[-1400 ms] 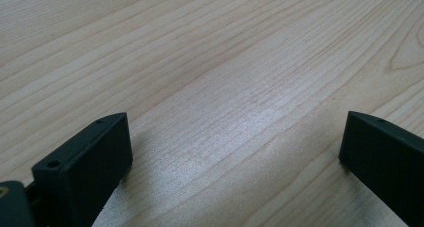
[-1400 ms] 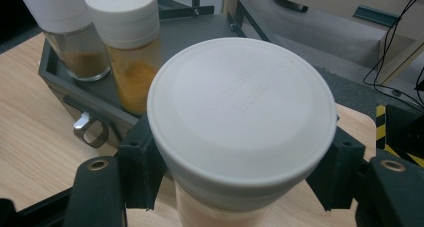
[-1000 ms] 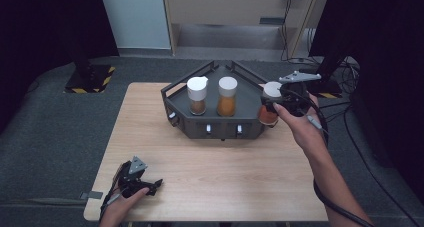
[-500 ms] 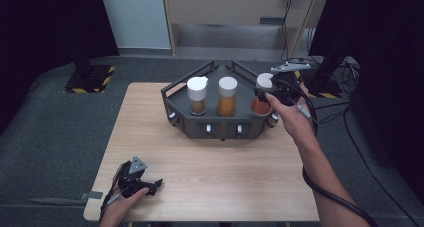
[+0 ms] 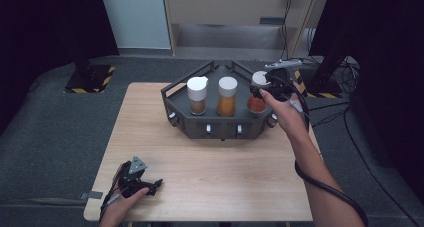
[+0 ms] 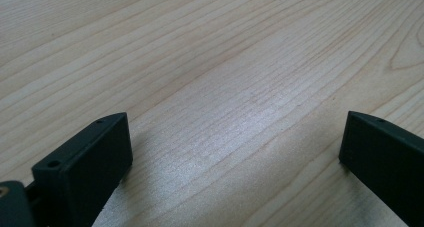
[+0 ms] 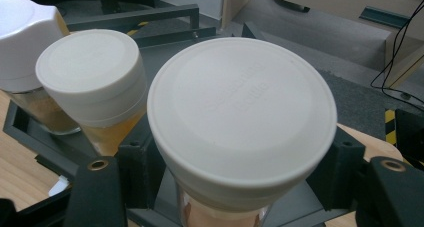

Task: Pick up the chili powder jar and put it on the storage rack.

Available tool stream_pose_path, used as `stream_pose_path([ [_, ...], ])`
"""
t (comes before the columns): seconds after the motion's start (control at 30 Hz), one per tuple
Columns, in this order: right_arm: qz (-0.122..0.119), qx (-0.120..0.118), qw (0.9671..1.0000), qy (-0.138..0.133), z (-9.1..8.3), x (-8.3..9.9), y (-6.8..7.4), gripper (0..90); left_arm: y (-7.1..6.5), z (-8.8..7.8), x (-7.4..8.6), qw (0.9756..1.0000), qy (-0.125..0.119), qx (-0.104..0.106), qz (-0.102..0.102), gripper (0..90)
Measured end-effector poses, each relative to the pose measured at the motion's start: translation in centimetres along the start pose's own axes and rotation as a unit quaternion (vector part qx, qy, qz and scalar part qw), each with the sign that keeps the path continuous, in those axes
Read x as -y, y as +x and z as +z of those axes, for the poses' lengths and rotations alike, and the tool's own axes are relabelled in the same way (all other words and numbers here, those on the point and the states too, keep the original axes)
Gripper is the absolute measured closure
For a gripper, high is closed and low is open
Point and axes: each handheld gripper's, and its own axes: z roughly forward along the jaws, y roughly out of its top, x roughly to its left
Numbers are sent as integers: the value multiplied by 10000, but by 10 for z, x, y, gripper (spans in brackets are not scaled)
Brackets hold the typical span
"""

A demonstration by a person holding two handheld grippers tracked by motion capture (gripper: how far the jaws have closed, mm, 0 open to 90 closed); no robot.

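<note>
Underneath, pale wooden table (image 5: 210, 167), grey carpet (image 5: 60, 132)

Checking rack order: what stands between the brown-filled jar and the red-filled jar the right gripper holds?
The orange-filled jar stands between them in the rack, clear in the high view.

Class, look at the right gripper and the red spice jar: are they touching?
Touching. In the right gripper view, the right gripper has its black jaws pressed against both sides of the red spice jar, just under its white lid.
</note>
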Motion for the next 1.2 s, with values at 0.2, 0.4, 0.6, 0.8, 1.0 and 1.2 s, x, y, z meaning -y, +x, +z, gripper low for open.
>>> stream_pose_path([
  [0.2,-31,83,9999,52,11,-3,5,343,0,0,0,10000,-7,-1,-7,0],
  [0.4,-13,105,9999,95,19,-4,5,343,0,0,0,10000,2,0,2,0],
  [0.6,55,129,9998,128,26,-1,4,344,0,0,0,10000,0,1,0,0],
  [0.8,104,100,9998,138,30,2,3,343,0,0,0,10000,1,2,0,0],
  [1.0,109,83,9998,169,35,5,4,343,0,0,0,10000,1,1,1,0],
  [1.2,148,90,9997,167,37,8,4,343,0,0,0,10000,2,2,0,0],
])
